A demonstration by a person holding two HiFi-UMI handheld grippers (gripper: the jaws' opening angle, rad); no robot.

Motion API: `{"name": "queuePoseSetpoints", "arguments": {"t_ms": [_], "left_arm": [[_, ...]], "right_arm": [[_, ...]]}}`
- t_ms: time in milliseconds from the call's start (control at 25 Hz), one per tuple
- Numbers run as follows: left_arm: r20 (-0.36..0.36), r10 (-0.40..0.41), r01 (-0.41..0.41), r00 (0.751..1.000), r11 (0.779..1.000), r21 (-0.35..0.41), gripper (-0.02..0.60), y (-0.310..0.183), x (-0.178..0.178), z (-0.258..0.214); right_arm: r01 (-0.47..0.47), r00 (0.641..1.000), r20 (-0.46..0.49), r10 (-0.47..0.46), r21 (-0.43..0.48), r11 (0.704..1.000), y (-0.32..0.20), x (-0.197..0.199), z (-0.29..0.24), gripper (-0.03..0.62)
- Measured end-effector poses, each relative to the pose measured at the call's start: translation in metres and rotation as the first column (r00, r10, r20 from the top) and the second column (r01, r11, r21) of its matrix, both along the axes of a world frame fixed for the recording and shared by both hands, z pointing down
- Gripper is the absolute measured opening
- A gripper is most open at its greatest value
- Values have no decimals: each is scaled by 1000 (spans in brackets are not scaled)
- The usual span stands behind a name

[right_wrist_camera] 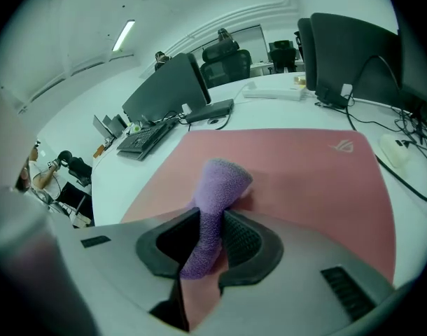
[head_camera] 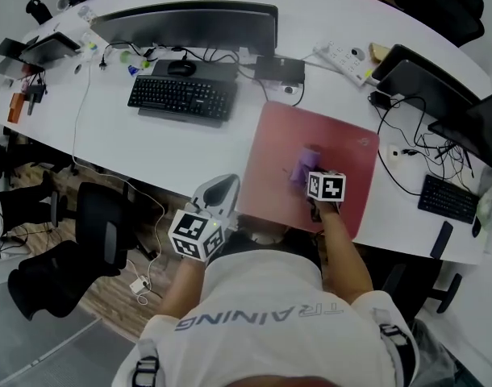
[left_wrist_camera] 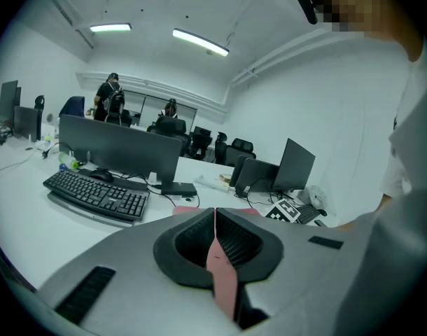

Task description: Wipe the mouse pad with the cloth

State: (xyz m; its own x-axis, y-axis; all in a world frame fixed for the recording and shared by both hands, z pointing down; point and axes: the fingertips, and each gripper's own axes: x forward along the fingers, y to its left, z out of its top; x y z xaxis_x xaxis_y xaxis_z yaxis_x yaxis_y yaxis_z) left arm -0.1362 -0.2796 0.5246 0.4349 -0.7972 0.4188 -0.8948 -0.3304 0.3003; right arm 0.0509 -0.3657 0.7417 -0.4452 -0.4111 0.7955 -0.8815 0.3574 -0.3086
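a black keyboard (head_camera: 180, 97) lies on the curved white desk (head_camera: 109, 123), with a black mouse (head_camera: 181, 68) just behind it and a wide dark monitor (head_camera: 189, 24) beyond. a white power strip (head_camera: 343, 61) sits near two dark screens (head_camera: 427, 87). a second keyboard (head_camera: 449, 198) lies at the desk's far end. a black office chair (head_camera: 101, 232) stands beside the desk.

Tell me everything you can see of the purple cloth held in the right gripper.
The purple fleecy cloth is bunched into a thick, soft-looking roll. The right gripper has its jaws shut on the near end; the free end sticks forward and rests on the pink mouse pad, near the pad's middle.
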Motion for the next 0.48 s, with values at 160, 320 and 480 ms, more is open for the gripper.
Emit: {"name": "queuePoseSetpoints", "arguments": {"t_ms": [160, 320, 480], "left_arm": [[-3, 11, -11, 1000, 1000, 3, 34, -3, 33, -1], [-5, 24, -24, 1000, 1000, 5, 34, -5, 65, 0], [-12, 43, -43, 999, 999, 13, 34, -8, 96, -1]], "right_arm": [[-20, 1000, 1, 20, -2, 1000, 1, 38, 0, 109], [-41, 999, 1, 41, -6, 999, 2, 76, 1, 112], [-44, 999, -6, 44, -3, 999, 5, 113, 0, 115]]}}
